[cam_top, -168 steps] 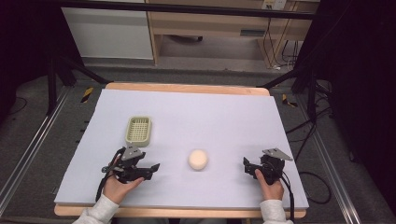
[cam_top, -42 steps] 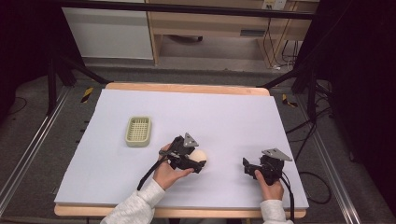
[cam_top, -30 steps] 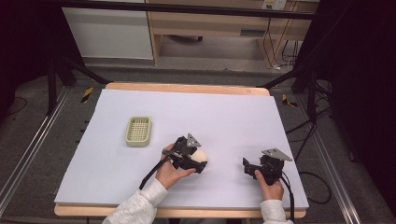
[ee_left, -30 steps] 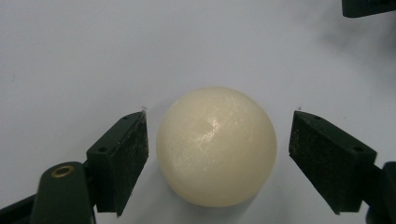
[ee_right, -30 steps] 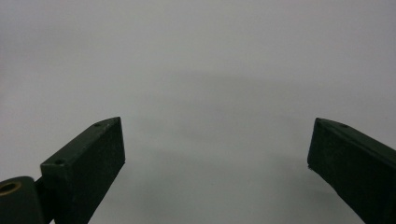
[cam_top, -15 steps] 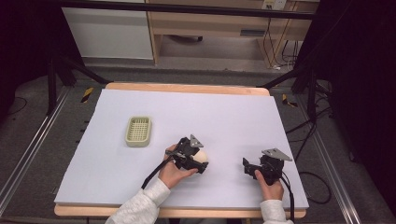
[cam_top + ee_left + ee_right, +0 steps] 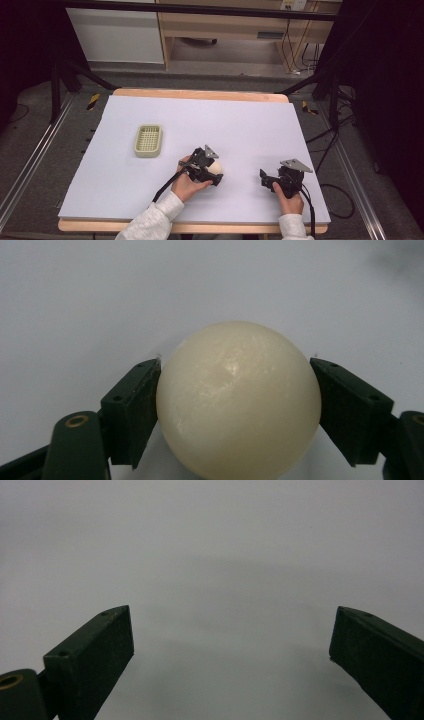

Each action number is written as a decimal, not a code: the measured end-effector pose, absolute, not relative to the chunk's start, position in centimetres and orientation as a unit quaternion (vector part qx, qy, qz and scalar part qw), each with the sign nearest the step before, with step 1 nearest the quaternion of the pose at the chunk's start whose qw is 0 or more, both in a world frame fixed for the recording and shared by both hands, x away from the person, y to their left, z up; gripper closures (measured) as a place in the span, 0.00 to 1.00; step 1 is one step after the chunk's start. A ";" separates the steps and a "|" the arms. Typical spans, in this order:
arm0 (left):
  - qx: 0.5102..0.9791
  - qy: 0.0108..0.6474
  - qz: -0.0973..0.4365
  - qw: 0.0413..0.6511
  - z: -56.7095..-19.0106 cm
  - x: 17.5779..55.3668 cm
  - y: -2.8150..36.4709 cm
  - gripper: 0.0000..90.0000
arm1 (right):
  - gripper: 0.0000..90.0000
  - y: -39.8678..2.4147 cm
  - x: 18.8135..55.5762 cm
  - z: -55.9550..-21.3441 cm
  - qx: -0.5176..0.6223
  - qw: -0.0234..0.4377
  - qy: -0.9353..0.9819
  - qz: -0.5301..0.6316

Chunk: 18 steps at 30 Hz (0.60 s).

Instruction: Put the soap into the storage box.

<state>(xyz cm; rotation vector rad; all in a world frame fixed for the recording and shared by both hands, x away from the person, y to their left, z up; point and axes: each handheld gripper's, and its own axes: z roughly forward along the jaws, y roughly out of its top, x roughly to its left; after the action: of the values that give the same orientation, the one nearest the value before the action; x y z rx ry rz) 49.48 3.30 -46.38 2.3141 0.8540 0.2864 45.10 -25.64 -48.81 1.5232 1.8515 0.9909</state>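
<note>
Low in the frame, right of centre, the right gripper (image 7: 274, 181) rests on the white table (image 7: 250, 125), jaws spread wide around nothing. Left of it, the left gripper (image 7: 212, 172) clamps the cream ball (image 7: 239, 400) from both sides. Farther off, upper left, sits a pale green basket (image 7: 148, 140).

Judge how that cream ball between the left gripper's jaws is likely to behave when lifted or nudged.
The cream ball looks round and glossy, so it would probably roll freely on the flat white table if released. The left gripper meets it on two small patches, so it may slip out. It keeps its shape under the jaws, so likely rigid.
</note>
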 end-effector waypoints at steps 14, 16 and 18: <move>0.883 0.327 0.109 0.318 -46.5 49.5 3.2 0.26 | 0.05 -25.6 45.1 -48.8 0.565 0.271 0.687 0.367; 0.882 0.328 0.110 0.318 -46.5 49.5 3.2 0.26 | 0.05 -25.6 45.1 -48.8 0.565 0.271 0.688 0.367; 0.881 0.331 0.111 0.320 -46.5 49.5 3.2 0.26 | 0.05 -25.6 45.1 -48.8 0.565 0.271 0.688 0.367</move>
<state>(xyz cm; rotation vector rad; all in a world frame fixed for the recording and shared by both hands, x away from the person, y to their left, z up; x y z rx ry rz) 49.49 3.18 -46.49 2.3152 0.8705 0.2921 45.10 -25.64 -48.81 1.5210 1.8527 0.9899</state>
